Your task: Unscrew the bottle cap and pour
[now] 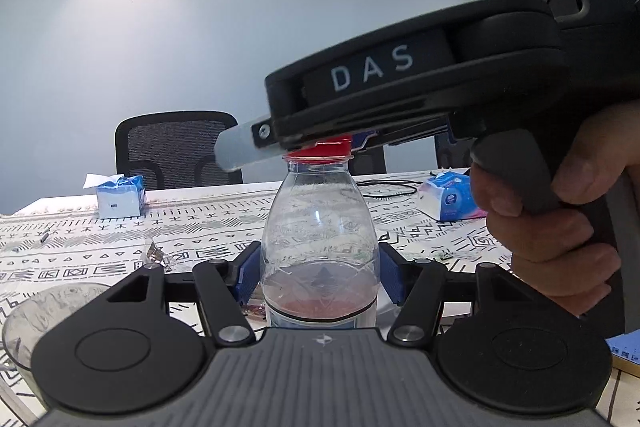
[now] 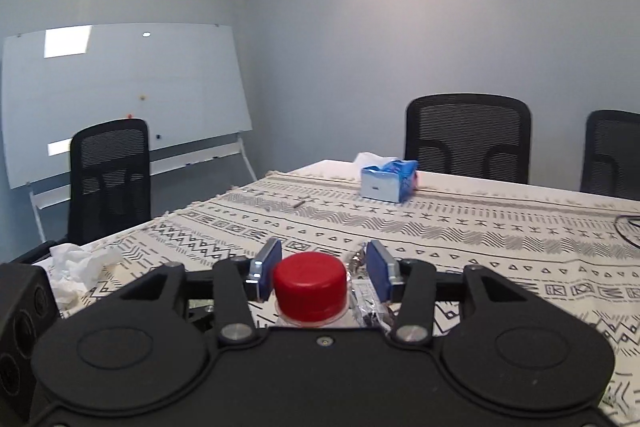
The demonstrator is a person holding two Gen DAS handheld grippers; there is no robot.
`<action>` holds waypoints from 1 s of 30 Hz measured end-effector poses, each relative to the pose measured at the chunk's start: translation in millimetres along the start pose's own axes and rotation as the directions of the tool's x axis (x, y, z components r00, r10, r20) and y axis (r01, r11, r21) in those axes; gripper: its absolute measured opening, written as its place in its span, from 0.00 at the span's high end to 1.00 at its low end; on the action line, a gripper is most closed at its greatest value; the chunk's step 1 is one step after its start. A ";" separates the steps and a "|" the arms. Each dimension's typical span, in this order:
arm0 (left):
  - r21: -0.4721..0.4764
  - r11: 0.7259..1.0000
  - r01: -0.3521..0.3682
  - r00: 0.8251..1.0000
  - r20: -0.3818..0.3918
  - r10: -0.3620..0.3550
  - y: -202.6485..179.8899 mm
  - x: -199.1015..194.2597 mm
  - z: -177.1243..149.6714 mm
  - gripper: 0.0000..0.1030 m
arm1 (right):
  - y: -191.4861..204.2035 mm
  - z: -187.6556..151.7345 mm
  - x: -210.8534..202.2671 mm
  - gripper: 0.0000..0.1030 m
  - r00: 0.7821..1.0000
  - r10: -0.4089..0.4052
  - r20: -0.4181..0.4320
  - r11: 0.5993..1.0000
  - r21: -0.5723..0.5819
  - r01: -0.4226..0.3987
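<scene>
Clear bottle (image 1: 320,239) upright on patterned tablecloth (image 1: 200,235), clamped at mid-body by left gripper (image 1: 319,273). Right gripper (image 2: 322,269) level with red cap (image 2: 310,285), pads parted, left pad touching, right pad apart. Beyond bottle, blue tissue box (image 2: 387,181).
</scene>
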State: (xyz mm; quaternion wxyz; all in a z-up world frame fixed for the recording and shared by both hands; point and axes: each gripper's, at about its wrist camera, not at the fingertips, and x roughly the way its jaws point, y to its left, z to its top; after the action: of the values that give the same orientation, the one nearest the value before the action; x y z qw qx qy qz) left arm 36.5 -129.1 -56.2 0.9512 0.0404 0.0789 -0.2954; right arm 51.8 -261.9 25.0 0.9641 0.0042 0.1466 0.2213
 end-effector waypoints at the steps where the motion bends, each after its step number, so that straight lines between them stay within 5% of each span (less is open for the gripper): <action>1: 0.001 1.000 0.004 1.000 0.003 -0.004 1.4 -1.6 1.5 0.44 | 2.3 -0.6 0.3 0.53 1.000 0.003 -0.002 1.000 -0.007 -0.003; 8: 0.005 1.000 -0.001 0.998 -0.057 0.002 10.3 -1.9 0.3 0.44 | 15.5 -1.7 1.2 0.53 1.000 -0.005 -0.003 1.000 -0.008 0.005; 30: 0.059 0.998 -0.011 1.000 -0.013 0.011 -5.0 -9.5 -6.5 0.43 | 49.6 -5.6 14.7 0.48 0.976 -0.211 -0.050 0.977 -0.041 0.209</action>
State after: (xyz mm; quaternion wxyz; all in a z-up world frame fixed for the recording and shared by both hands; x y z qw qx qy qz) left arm 25.0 -127.2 -61.1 0.9507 0.0708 0.0761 -0.2922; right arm 41.8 -211.2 19.1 0.9776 -0.0344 0.1685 0.1210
